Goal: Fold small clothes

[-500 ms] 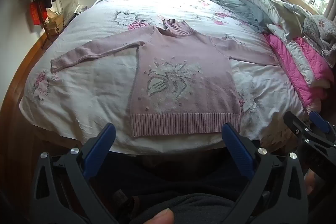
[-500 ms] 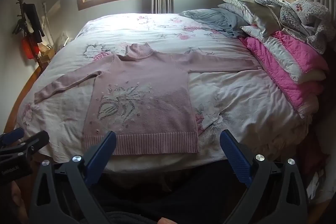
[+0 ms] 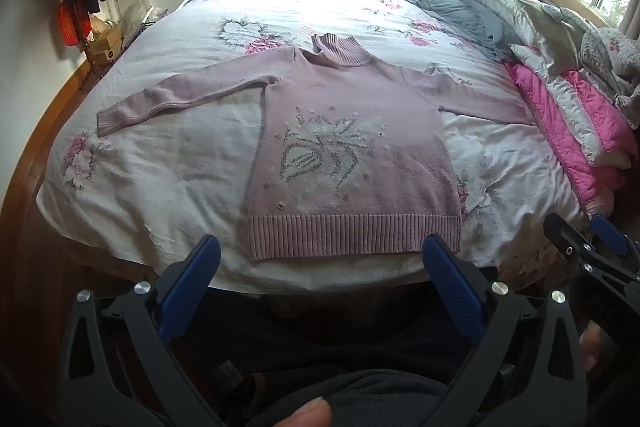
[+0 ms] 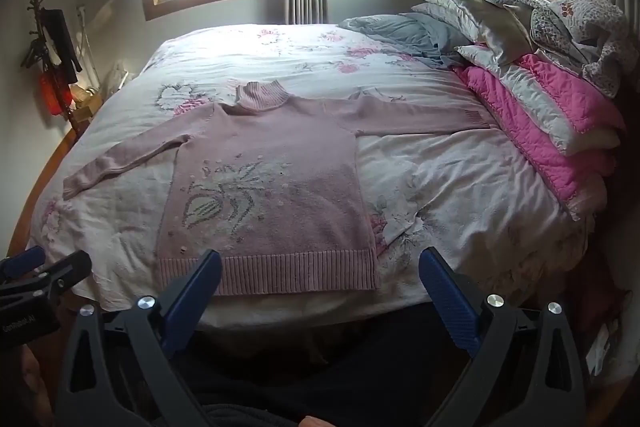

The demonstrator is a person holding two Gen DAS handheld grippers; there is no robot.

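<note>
A pink sweater (image 3: 352, 151) lies flat and face up at the centre of the frame on a floral duvet (image 3: 168, 171), its 2 sleeves spread out to left and right and its ribbed hem toward the bottom. The left gripper (image 3: 320, 259) and the right gripper (image 4: 320, 271) sit low in their frames, jaws wide apart and empty, short of the hem. Pillows (image 4: 520, 39) are piled at the upper right.

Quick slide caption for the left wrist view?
Open left hand-held gripper poised before a pink sweater laid flat, sleeves spread, on a floral bed.
</note>
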